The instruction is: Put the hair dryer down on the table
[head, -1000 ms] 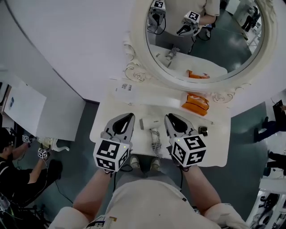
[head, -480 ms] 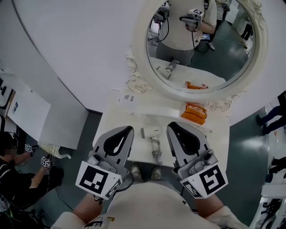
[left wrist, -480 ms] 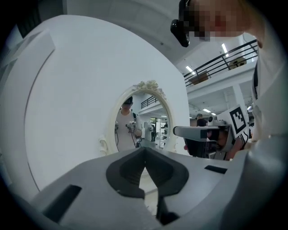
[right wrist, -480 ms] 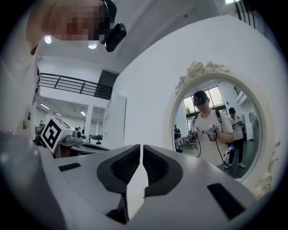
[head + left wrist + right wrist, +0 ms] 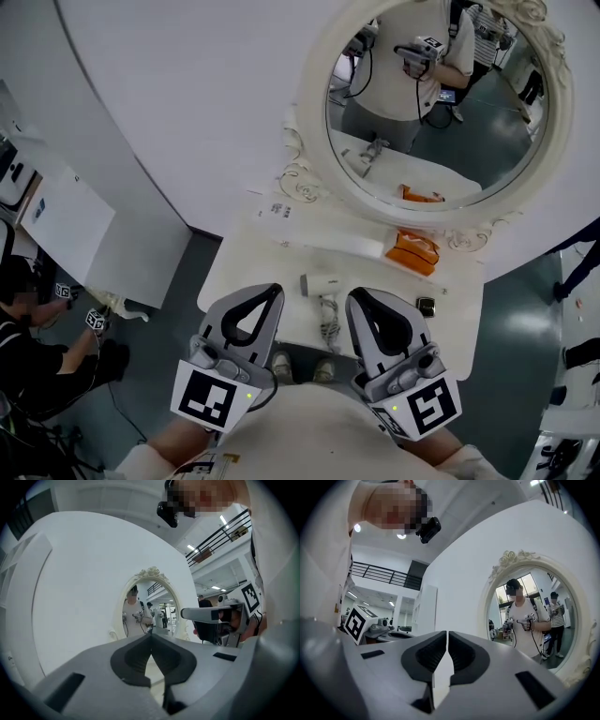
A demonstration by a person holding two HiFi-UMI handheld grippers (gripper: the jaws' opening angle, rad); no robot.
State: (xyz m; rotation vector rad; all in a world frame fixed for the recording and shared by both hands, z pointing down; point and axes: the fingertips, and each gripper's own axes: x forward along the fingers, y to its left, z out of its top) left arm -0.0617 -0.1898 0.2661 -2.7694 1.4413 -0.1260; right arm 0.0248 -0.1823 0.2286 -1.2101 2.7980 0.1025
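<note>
The white hair dryer [image 5: 317,284] lies on the white dressing table [image 5: 242,270], its coiled cord [image 5: 328,321] trailing toward the front edge. Neither gripper touches it. My left gripper [image 5: 274,292] is held above the table's front left, jaws shut and empty; in the left gripper view its tips [image 5: 151,637] meet and point level at the mirror. My right gripper [image 5: 354,298] hangs above the front right. Its jaws [image 5: 447,633] have just been closing and now stand shut with nothing between them.
An oval ornate mirror [image 5: 441,103] hangs behind the table. At the back of the table lie a long white box [image 5: 328,240] and an orange packet [image 5: 412,251]. A small dark object [image 5: 427,306] sits at the right. A person crouches at the far left [image 5: 28,328].
Both grippers have risen off the table toward the camera and pulled back to the front edge. The hair dryer stays where it lay, between them.
</note>
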